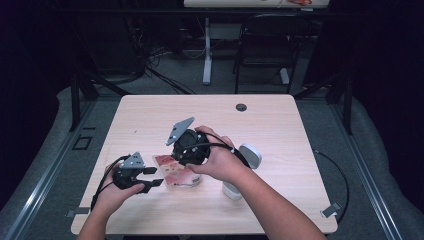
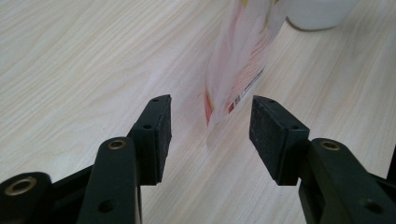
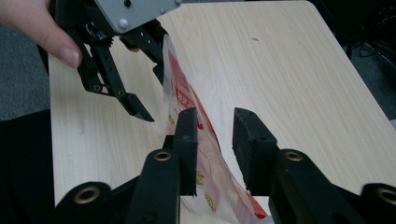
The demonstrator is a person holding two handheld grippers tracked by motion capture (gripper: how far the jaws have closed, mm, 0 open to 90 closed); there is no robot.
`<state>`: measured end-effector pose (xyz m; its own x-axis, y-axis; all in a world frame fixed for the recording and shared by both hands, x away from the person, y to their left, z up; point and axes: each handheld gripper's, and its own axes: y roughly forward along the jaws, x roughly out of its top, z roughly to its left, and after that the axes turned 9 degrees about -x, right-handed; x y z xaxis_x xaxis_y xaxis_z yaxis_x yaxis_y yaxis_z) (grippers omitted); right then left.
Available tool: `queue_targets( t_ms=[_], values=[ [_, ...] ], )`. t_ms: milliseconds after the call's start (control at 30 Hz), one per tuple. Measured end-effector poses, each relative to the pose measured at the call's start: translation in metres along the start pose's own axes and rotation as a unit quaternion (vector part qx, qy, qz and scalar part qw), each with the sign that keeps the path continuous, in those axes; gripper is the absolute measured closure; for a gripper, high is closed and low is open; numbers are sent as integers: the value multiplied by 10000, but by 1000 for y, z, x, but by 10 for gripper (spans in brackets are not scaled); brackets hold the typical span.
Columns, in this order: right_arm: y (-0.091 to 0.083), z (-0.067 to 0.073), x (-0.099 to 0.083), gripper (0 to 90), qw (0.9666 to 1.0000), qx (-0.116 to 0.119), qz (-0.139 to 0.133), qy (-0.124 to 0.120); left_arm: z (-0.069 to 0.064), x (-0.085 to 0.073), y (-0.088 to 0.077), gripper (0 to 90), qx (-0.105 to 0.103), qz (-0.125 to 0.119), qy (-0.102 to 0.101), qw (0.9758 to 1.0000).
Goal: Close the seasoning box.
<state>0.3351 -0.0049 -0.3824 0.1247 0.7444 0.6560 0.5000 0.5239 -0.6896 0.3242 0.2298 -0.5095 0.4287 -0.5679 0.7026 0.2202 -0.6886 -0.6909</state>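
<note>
One red-white pouch [image 3: 205,154]; printed label, possibly barcode, too blurred to read.

My high view looks forward and down over the whole table [image 1: 150,107], well back from both grippers. The left gripper view rides low, close behind its jaws, facing the packet [image 2: 240,65] just ahead. The right gripper view looks along its jaws across the same packet [image 3: 187,100] toward the left gripper [image 3: 116,56] beyond.
</note>
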Motion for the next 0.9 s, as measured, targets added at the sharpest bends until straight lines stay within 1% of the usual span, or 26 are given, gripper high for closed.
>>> queue_targets(
  t_ms=[100,167,367,400,500,567,600,700,767,833,900],
  values=[
    [-4,-1,0,678,9999,16,-103,94,1,0,-1,484,-22,-16,4,10000],
    [-7,-1,0,674,9998,21,-142,98,0,0,-2,484,-14,-10,-10,10000],
    [-13,-1,0,654,9994,74,-245,231,-1,0,-1,486,-7,-5,-11,10000],
    [-14,-1,0,650,9994,73,-271,217,0,-1,-1,486,-11,-6,-11,10000],
    [-18,-2,-2,632,9987,128,-366,327,1,-1,-2,486,-15,-9,-19,10000],
    [-20,-3,-3,615,9984,120,-403,371,1,-1,-1,485,-25,-4,-24,10000],
    [-22,-4,-5,608,9984,106,-392,394,1,0,-1,484,-24,23,12,10000],
    [-25,-6,-11,591,9975,43,-440,552,0,0,0,481,-34,25,3,10000],
    [-26,-7,-16,582,9969,-32,-459,641,0,0,0,482,-29,24,2,10000],
    [-28,-8,-21,568,9962,-127,-498,709,0,0,0,481,-26,-26,-10,10000],
    [-31,-10,-27,561,9951,-123,-533,820,0,0,-1,481,-42,-30,-7,10000]
  ],
)
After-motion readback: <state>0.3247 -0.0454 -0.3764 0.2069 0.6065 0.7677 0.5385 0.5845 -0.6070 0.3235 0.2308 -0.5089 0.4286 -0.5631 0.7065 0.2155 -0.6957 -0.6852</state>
